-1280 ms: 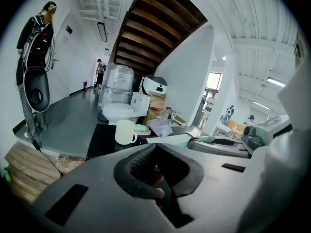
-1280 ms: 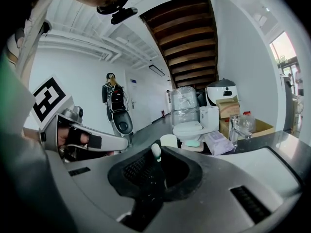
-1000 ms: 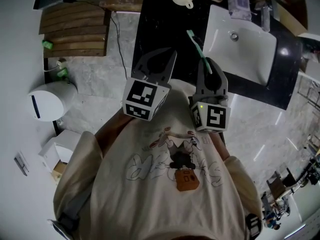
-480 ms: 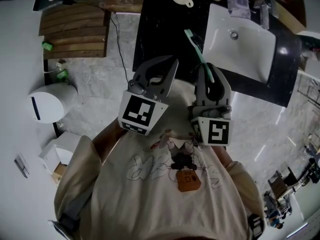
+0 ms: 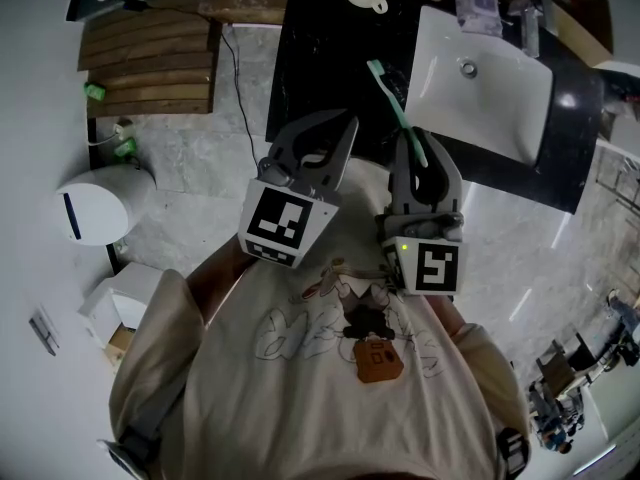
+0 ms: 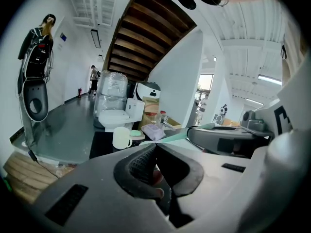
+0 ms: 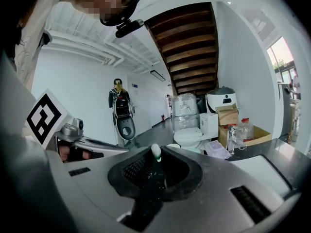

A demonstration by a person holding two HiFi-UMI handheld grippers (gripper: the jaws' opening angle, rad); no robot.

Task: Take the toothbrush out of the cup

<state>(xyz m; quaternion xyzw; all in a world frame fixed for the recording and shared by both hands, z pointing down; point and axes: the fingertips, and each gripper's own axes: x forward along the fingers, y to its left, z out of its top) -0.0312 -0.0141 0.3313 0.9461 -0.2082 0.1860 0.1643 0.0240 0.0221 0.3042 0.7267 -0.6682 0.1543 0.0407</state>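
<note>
Green toothbrush (image 5: pixel 397 111), right gripper (image 5: pixel 422 144) higher than before.

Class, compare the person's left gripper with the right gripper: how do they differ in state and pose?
The right gripper is shut on the green toothbrush, while the left gripper is shut on nothing. In the head view the left gripper leans over toward the right gripper, which points nearly straight up the picture. Both are grey and of the same build.
</note>
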